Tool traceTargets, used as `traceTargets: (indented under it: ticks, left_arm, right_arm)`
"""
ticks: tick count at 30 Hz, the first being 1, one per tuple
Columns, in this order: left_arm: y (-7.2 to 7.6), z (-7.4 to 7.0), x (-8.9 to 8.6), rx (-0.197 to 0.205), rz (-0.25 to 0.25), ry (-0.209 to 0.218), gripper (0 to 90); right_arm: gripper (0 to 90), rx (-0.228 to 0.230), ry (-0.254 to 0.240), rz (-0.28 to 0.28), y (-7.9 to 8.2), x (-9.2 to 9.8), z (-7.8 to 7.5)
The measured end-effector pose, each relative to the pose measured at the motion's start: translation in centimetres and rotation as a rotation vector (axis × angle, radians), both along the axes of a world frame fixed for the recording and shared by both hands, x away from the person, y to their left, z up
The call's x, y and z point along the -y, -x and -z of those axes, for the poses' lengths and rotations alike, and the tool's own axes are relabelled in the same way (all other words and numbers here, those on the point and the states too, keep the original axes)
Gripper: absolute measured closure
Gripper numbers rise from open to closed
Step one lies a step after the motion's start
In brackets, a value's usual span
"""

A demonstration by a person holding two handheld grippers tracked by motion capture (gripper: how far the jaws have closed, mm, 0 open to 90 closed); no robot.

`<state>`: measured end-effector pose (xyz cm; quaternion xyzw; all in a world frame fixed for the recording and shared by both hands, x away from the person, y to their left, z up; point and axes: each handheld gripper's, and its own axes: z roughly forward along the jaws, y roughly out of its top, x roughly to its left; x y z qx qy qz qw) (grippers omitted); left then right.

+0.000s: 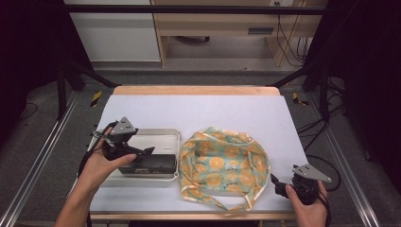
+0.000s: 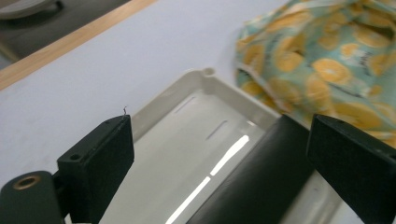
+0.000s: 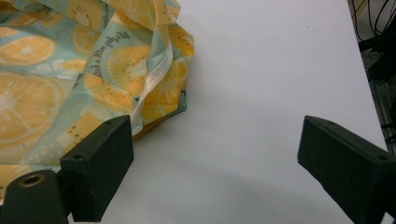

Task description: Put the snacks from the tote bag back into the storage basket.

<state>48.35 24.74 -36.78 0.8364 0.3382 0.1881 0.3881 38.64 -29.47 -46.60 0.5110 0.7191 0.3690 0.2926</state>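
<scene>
Black case (image 1: 147,164): long, dark, boxy with a matte rounded edge, lying along the near side of the white tray; faint pale lettering on its front face, too small to read.
Left tool (image 1: 142,152): jaws spread wide, poised over the tray, the case's end between them in the left gripper view; contact cannot be told.
White tray (image 1: 156,135): shallow, glossy, rounded corners, two thin slots in its floor, left of the desk's middle.
Right tool (image 1: 276,183): jaws apart, holding nothing, low at the near right, just beside the cloth's edge.
Fruit-print cloth (image 1: 222,163): pale green with orange slices, crumpled in a round heap, white-trimmed straps trailing toward the near edge.
Desk (image 1: 203,111): white sheet over a wood-edged top.
</scene>
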Motion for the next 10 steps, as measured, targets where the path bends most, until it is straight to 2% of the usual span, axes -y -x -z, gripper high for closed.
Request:
traceTargets:
  ticks: [1,2,3,5,7,10]
  left_arm:
    - [0.0,0.0,0.0,0.0,0.0,0.0,7.9]
    - [0.0,0.2,-0.9,-0.003,-0.048,0.006,8.1]
    - [0.0,0.2,-0.9,-0.003,-0.048,0.006,8.0]
    - [0.3,0.3,-2.0,0.012,-0.09,-0.015,7.8]
    - [0.5,0.4,-2.4,0.017,-0.097,-0.015,7.6]
    - [0.8,0.7,-3.9,0.026,-0.133,-0.005,7.6]
  right_arm:
    - [11.2,0.0,0.0,0.0,0.0,0.0,0.0]
    - [11.2,0.001,0.0,-0.001,0.0,0.0,0.0]
    - [11.2,0.001,0.0,-0.001,0.0,0.0,0.0]
    - [11.1,0.001,0.001,-0.003,0.0,0.0,0.0]
    - [11.1,0.001,0.002,-0.003,0.0,-0.1,0.0]
    - [11.0,0.002,0.003,-0.006,0.0,-0.2,0.0]
